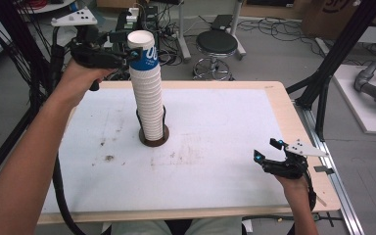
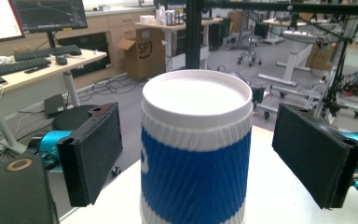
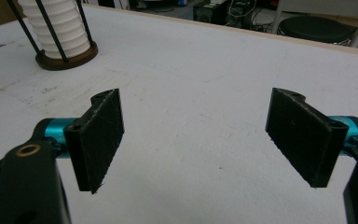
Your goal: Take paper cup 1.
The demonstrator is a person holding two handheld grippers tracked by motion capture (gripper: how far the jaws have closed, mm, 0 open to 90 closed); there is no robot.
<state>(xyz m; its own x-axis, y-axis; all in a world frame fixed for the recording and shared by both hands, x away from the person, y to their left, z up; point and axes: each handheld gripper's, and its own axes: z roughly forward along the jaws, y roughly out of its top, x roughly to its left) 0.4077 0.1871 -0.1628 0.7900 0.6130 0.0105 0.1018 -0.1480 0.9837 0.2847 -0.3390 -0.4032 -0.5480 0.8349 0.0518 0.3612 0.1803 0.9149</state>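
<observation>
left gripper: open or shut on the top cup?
Open. Left gripper has both pads standing clear of the top cup, with a gap on each side.

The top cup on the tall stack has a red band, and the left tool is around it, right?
Not quite: the top cup has a blue band, not red, as the left gripper view shows. The left tool is around it, pads apart from its sides.

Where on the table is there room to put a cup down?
The white table top is bare to the right of the tall stack of white ribbed paper cups, up to the right gripper, and in front of the stack's round brown base. It is crowded only at the stack, where the left gripper flanks the blue-banded top cup.
</observation>
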